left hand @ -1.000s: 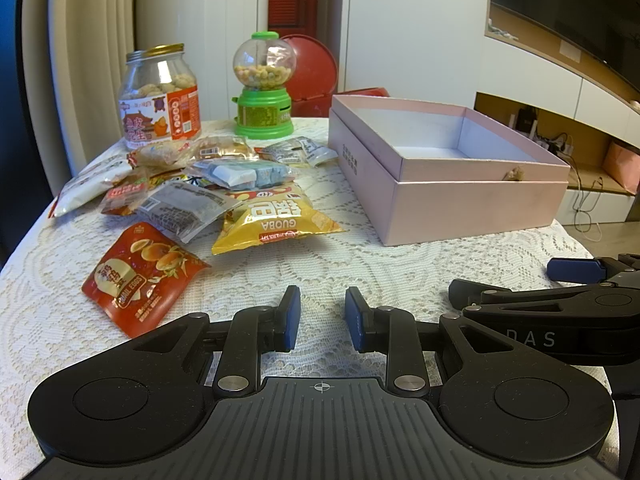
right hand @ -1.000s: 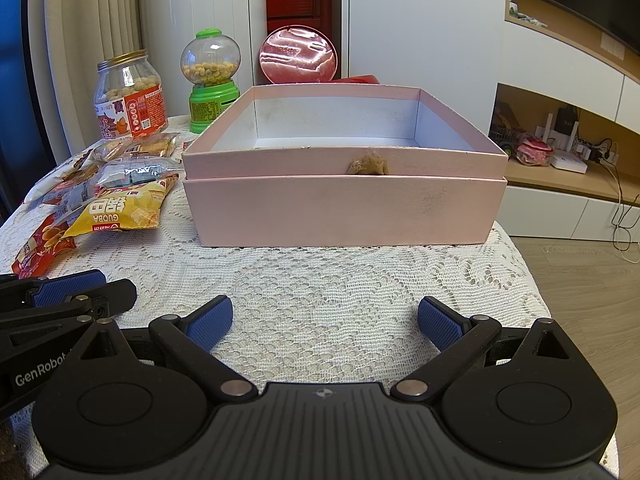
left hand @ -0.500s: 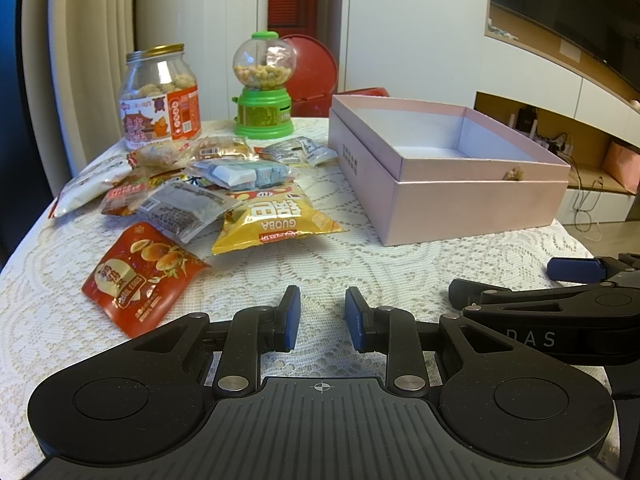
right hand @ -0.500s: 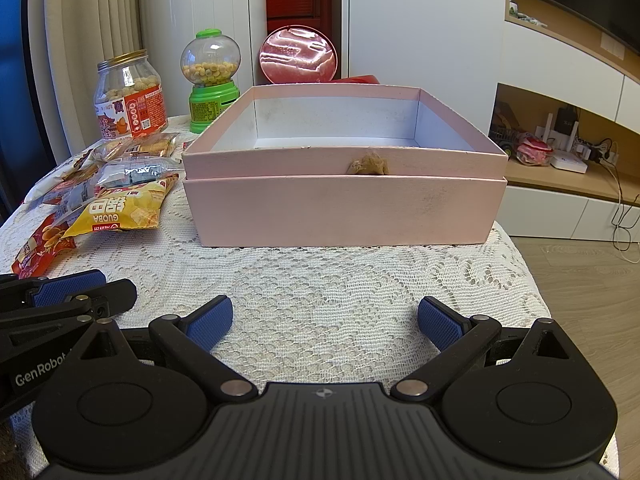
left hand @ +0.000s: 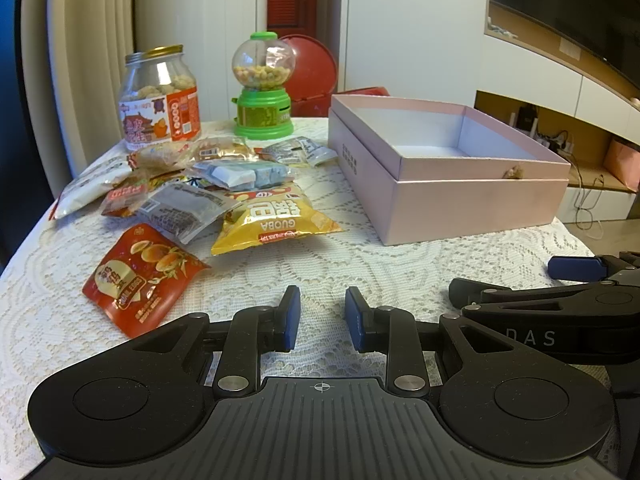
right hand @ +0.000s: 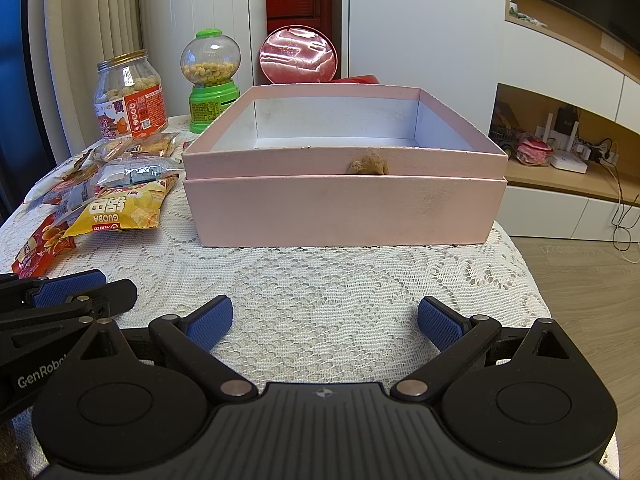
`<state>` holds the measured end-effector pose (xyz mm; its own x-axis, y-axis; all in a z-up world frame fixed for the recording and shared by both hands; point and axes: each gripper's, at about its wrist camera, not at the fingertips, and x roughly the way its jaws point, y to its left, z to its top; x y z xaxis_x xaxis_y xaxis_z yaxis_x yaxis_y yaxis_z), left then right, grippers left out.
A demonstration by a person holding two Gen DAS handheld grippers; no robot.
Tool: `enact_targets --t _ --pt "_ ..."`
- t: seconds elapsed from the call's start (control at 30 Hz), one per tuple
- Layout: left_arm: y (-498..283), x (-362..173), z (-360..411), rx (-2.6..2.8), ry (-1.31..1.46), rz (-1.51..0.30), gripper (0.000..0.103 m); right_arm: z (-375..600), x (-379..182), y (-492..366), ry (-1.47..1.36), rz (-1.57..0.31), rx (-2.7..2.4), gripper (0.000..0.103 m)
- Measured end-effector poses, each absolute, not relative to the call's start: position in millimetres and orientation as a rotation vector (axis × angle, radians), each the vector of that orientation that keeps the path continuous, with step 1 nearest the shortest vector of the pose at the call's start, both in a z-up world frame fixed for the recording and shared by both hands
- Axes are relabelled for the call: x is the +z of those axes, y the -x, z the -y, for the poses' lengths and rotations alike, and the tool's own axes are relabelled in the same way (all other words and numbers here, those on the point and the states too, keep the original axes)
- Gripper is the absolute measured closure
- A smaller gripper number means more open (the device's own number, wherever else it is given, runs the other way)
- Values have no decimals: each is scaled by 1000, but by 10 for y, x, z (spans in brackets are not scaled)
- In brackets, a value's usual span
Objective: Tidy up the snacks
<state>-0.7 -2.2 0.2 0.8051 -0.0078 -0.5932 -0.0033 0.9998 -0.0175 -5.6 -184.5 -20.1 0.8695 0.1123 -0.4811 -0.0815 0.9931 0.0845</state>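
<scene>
Several snack packets lie in a loose pile on the left of the lace-covered table: a red packet (left hand: 140,280) nearest me, a yellow bag (left hand: 276,220), a silver packet (left hand: 188,208) and a pale blue one (left hand: 244,172). The open pink box (left hand: 472,204) stands to their right, with nothing visible inside. My left gripper (left hand: 322,308) hovers low over the cloth in front of the pile, its jaws a narrow gap apart with nothing between them. Facing the pink box (right hand: 344,208), my right gripper (right hand: 324,316) is wide open and holds nothing.
A glass jar of biscuits (left hand: 160,98) and a green candy dispenser (left hand: 264,88) stand at the table's far left. A round red tin (right hand: 298,56) leans behind the box. The two grippers sit side by side, close together. The table's right edge drops to a wooden floor (right hand: 592,280).
</scene>
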Motion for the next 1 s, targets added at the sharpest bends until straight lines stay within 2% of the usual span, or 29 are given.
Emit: enact_targets --t 1.0 --pt "0 -2 17 -1 17 -634 73 1850 -201 59 -63 -507 102 4"
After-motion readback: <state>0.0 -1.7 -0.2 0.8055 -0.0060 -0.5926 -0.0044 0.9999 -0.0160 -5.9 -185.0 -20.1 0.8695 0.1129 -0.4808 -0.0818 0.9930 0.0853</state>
